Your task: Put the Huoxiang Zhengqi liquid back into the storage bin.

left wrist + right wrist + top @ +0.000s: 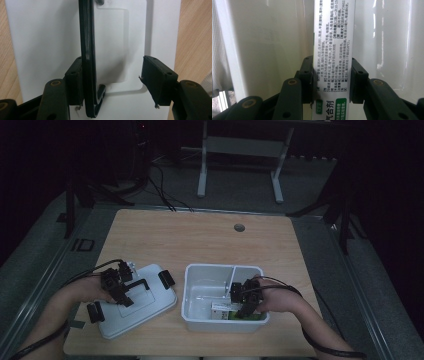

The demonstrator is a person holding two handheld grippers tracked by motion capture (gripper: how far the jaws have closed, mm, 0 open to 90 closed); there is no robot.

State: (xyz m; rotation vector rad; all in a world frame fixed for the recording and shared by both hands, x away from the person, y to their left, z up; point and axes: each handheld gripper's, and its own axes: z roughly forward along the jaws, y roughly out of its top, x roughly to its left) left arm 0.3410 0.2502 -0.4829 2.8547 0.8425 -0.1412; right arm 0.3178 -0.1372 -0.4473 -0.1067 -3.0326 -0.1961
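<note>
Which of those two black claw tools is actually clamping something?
The right gripper: its jaws press both sides of the white printed box. The left gripper gapes around the lid's black handle.

**Printed box pinched between the black jaws**

The right gripper [332, 82] has both black jaws pressed flat against the narrow sides of a slim white box [333, 45]. The box runs straight up the middle of the view, from the bottom edge past the top. Its facing side carries dense rows of small dark printed characters, and near the bottom a green label bears larger white characters. Behind it stands the glossy inner wall of a white bin [267, 42], with bright streaks of reflected light on the right. At the far left, a white partition [227, 50] rises alongside, with a paler, finely ribbed surface beyond it.
</note>
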